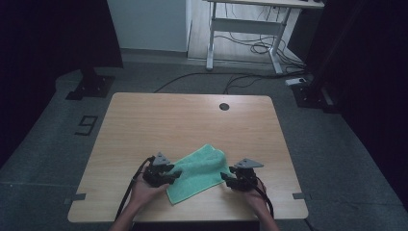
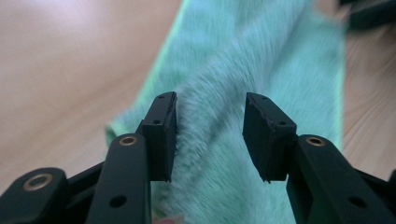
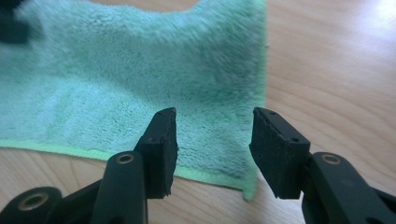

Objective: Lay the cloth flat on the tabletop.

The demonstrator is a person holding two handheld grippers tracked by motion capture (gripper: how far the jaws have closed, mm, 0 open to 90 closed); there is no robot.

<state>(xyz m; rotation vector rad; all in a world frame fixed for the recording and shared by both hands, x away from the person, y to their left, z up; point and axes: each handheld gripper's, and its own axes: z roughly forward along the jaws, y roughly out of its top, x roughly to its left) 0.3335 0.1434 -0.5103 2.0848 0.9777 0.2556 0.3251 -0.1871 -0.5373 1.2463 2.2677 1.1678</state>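
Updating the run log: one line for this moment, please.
left gripper: open, over green towel | right gripper: open, at towel corner | towel: flat on table, ungrasped

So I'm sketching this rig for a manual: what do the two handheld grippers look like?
Both the left gripper and the right gripper are black, each topped by a grey three-cornered plate, with a black cable trailing back. Their jaws are flat black pads on arms with brass-coloured pivot rings. The forearms are bare.

I see a light wooden worktop (image 1: pixel 144 125) with rounded corners and a dark round cable hole (image 1: pixel 224 106) near its far edge. A green fluffy cloth (image 1: pixel 199 171) lies flat on its near half, set at a slant, one end folded over.
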